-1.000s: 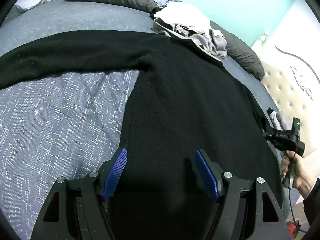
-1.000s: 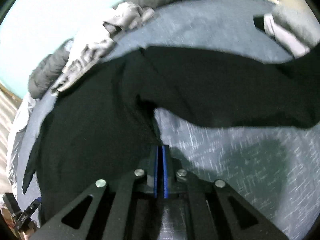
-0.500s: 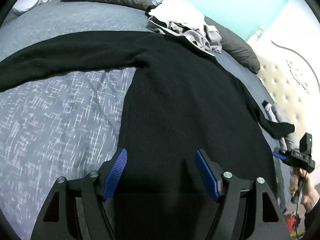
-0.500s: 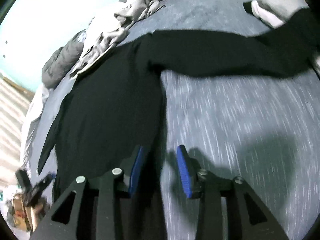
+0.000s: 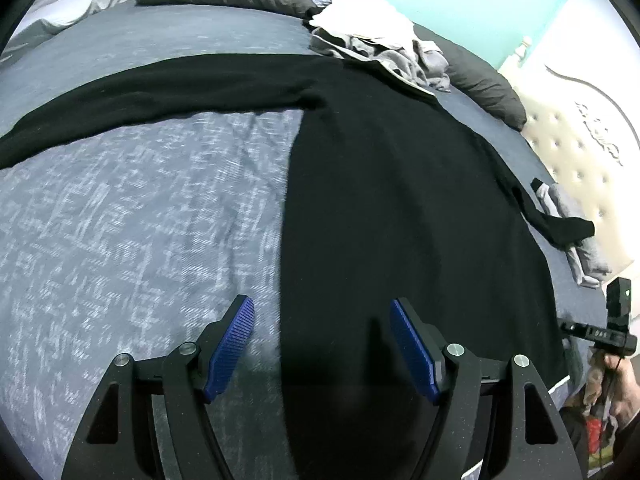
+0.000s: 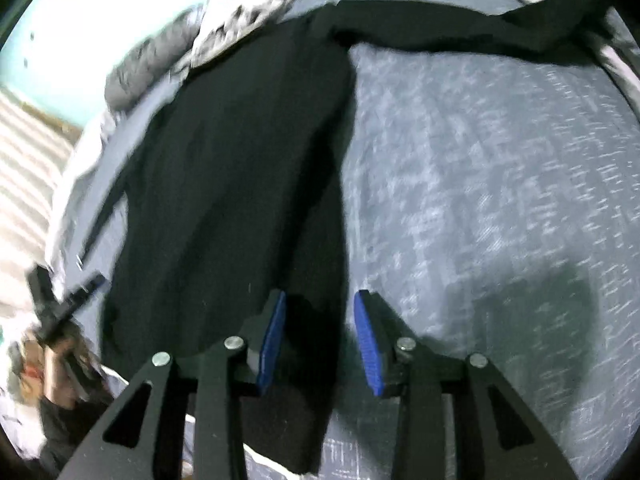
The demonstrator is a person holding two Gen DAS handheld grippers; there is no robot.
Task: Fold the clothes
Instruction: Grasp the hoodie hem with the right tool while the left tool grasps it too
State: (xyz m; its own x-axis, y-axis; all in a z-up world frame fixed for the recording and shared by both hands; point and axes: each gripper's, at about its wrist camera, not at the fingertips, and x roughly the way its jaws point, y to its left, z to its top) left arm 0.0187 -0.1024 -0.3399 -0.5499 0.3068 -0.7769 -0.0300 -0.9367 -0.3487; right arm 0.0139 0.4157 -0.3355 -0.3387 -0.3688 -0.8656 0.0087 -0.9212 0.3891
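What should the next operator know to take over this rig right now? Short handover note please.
Left tongs: open, empty, over the hem edge of the black sweater.
Right tongs: open, empty, over the opposite hem edge.
Sweater lies flat on the bed, both sleeves spread outward.
Unfolded pile of clothes sits beyond the collar.
Done: sweater laid out. Left: every fold, then the pile.

Sweater (image 5: 400, 200) lies flat on the bed (image 5: 140, 220), sleeves spread to either side; clothes pile (image 5: 376, 44) behind its collar; headboard (image 5: 580, 128) right of sweater.
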